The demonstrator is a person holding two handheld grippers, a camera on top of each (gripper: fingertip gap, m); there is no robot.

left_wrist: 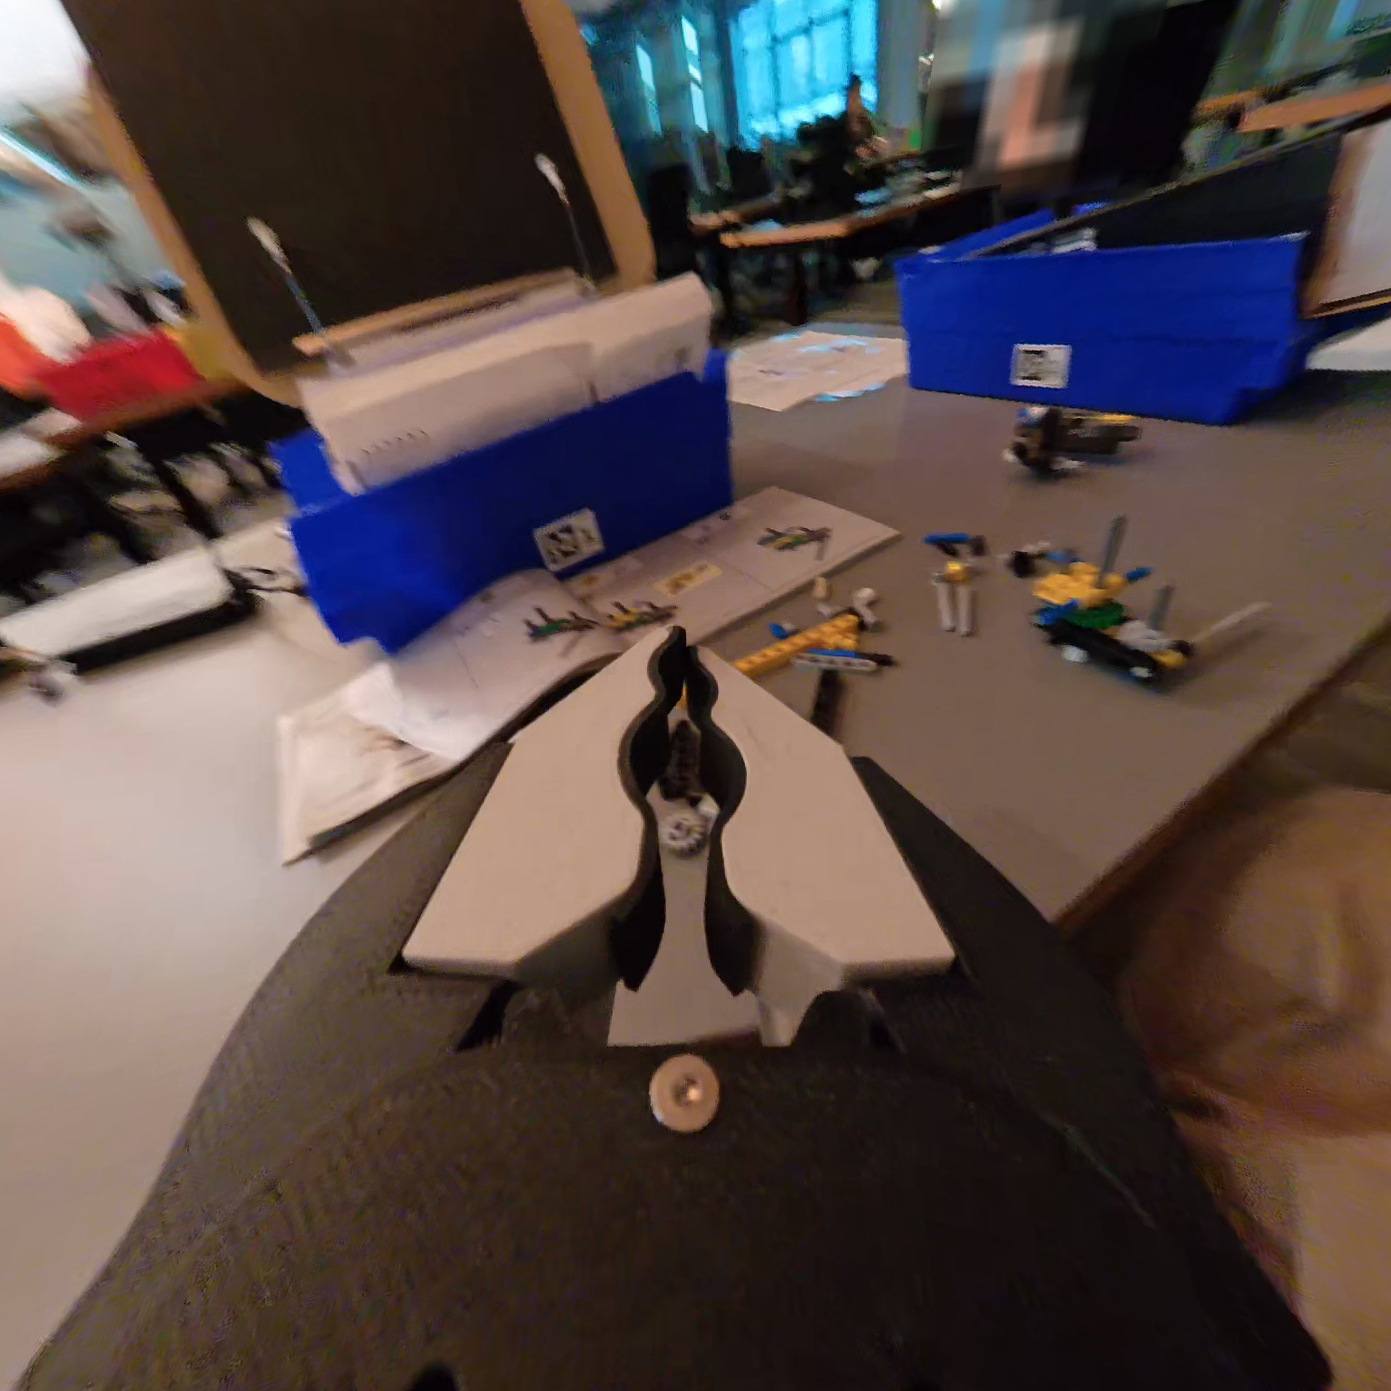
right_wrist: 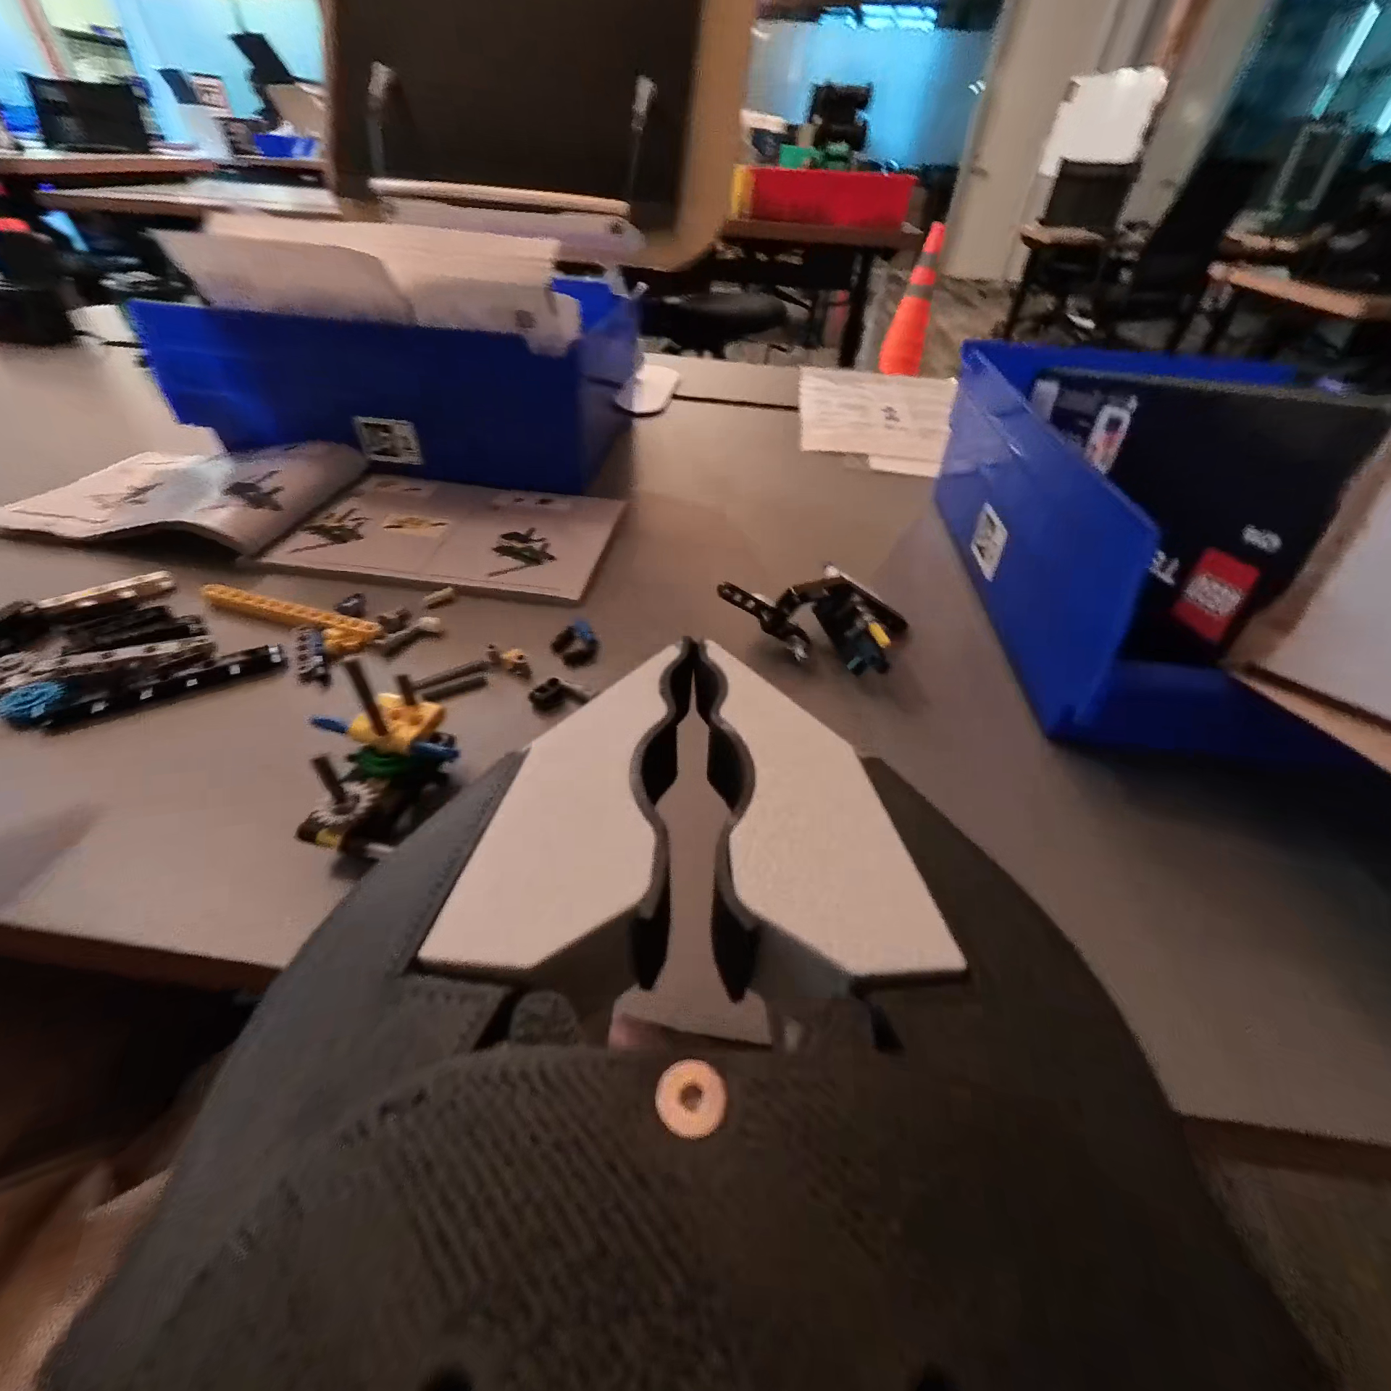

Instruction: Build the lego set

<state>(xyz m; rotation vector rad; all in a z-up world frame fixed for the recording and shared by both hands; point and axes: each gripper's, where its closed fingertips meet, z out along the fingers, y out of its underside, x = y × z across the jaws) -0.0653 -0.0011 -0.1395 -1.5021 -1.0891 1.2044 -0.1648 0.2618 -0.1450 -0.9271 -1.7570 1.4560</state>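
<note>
My left gripper (left_wrist: 686, 655) is shut on a small lego piece (left_wrist: 683, 828), a black part with a grey gear, sitting back between the pads. It hovers over the open instruction booklet (left_wrist: 677, 595), left of a yellow beam (left_wrist: 817, 640). The yellow, green and black partial build (left_wrist: 1091, 617) stands farther right. My right gripper (right_wrist: 694, 651) is shut and empty above the table's front. The partial build (right_wrist: 384, 753) stands to its left and a small black sub-assembly (right_wrist: 828, 617) lies just ahead to the right.
Several black beams (right_wrist: 128, 647) and small loose parts (right_wrist: 451, 670) lie at the left. A blue bin (right_wrist: 376, 391) stands behind the booklet (right_wrist: 421, 542). A second blue bin (right_wrist: 1054, 572) with the set's box is at the right. The table's front edge (right_wrist: 150, 956) is close. My right fingertips sit around 30 cm from my left ones. The yellow beam (left_wrist: 817, 640) lies some 15 cm from my left tips, 20 cm from my right tips. It is also in sight in the right wrist view (right_wrist: 328, 625). To the small black sub-assembly (right_wrist: 828, 617): right tips about 15 cm, left tips about 35 cm.
</note>
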